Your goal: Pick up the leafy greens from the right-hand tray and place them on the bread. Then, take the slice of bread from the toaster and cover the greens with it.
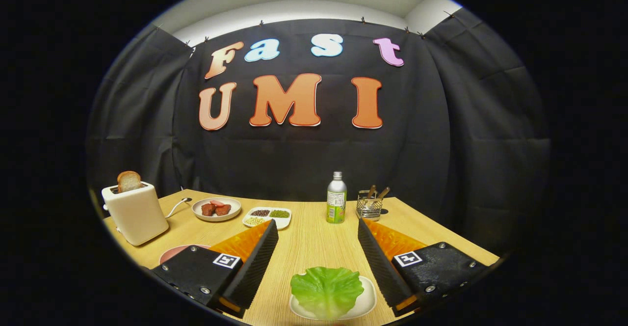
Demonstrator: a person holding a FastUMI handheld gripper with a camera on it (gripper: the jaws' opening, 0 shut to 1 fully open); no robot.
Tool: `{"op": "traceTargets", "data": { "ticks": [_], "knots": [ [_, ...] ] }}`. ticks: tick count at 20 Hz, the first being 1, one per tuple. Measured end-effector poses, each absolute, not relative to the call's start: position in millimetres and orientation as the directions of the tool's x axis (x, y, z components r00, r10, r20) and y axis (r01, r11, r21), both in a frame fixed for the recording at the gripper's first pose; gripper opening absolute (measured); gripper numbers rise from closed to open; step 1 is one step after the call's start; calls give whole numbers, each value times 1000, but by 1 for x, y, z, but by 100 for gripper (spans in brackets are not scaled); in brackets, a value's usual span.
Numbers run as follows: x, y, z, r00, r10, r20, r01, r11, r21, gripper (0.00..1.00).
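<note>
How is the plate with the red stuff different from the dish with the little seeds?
The round plate is one open circle holding a few reddish chunks; the divided dish is longer, with rounded corners, split into compartments of dark, green and pale grains. The round plate sits nearer the toaster; the divided dish sits nearer the bottle. Both are white, lie flat on the wooden table, and lie beyond the open tongs.

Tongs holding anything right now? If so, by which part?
Nothing held. The tongs are open, fingers apart on either side of the leafy greens, not touching them.
</note>
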State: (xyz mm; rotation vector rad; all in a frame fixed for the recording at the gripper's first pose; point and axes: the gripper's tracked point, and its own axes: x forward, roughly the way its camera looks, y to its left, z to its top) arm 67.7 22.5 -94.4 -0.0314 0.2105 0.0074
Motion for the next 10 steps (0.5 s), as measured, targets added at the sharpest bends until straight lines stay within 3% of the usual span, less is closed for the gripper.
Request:
{"op": "traceTargets", "data": {
  "ticks": [10],
  "knots": [
    [88,-7,-96,973,-37,-230,40,999,8,98]
  ]
}}
